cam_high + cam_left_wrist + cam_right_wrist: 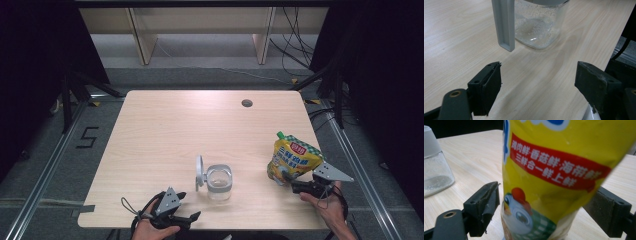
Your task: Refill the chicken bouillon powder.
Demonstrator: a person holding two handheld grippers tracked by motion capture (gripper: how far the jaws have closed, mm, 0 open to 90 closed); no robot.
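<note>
A yellow seasoning pouch (292, 157) with a green cap stands upright near the table's right front. In the right gripper view the pouch (554, 170) rises between the two jaws. My right gripper (287, 179) (544, 207) is open, one jaw on each side of the pouch's lower part. A small clear glass jar (219, 180) stands at the front centre, its grey lid (199, 171) flipped up on its left side. The jar (539, 27) holds a thin layer of white grains. My left gripper (190, 205) (539, 82) is open and empty just in front of the jar.
The light wooden table (175, 125) has a round cable hole (246, 103) at the back right. The jar (434, 165) sits left of the pouch in the right gripper view. Metal floor rails and cables run along both sides of the table.
</note>
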